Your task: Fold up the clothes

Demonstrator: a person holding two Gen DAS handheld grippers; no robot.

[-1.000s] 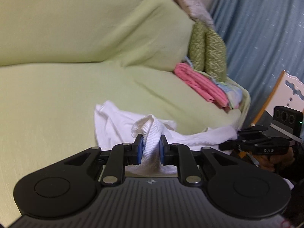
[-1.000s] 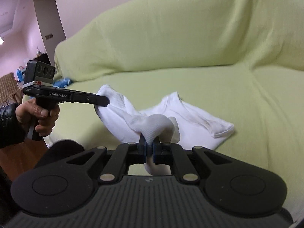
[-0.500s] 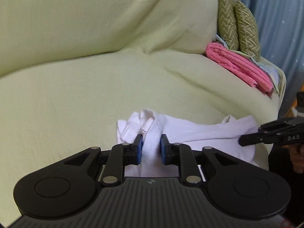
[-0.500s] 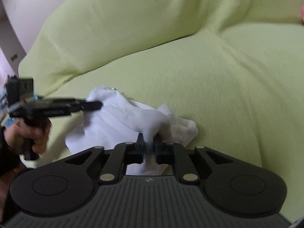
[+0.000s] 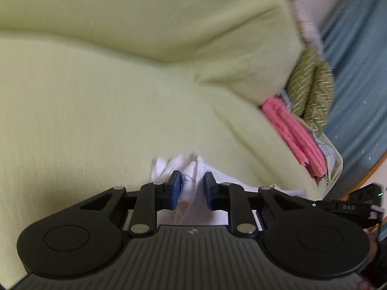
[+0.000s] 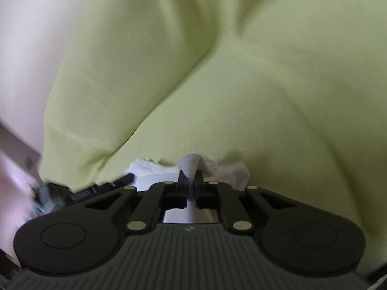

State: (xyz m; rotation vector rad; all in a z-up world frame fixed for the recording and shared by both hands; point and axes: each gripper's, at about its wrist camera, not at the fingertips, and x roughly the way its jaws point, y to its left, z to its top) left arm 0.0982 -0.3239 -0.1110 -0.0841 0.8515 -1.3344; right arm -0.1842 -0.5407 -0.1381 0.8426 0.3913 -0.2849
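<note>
The white garment [image 5: 192, 169] is bunched at the near edge of the green-covered sofa [image 5: 96, 111], most of it hidden under the two tools; a second ago it lay spread further out over the seat, with a sleeve and hem showing, and since then both views have swung up toward the backrest while the visible cloth has shrunk to a crumpled ridge. The left gripper [image 5: 192, 181] holds a gathered fold of it between its blue pads, the jaws set narrow with fabric filling the gap. The right gripper [image 6: 191, 181] is pinched almost closed on a ribbed edge of the same garment, which stands up in a small loop above the jaws. Both frames are blurred, which suggests quick motion. My reading is that the garment is being drawn toward the near edge or lifted, either to shake it flat or to carry one edge over another; the pictures do not settle which. Far right, a folded pink cloth [image 5: 293, 135] rests on other folded items beside green patterned cushions [image 5: 312, 94], well apart from the white one.
</note>
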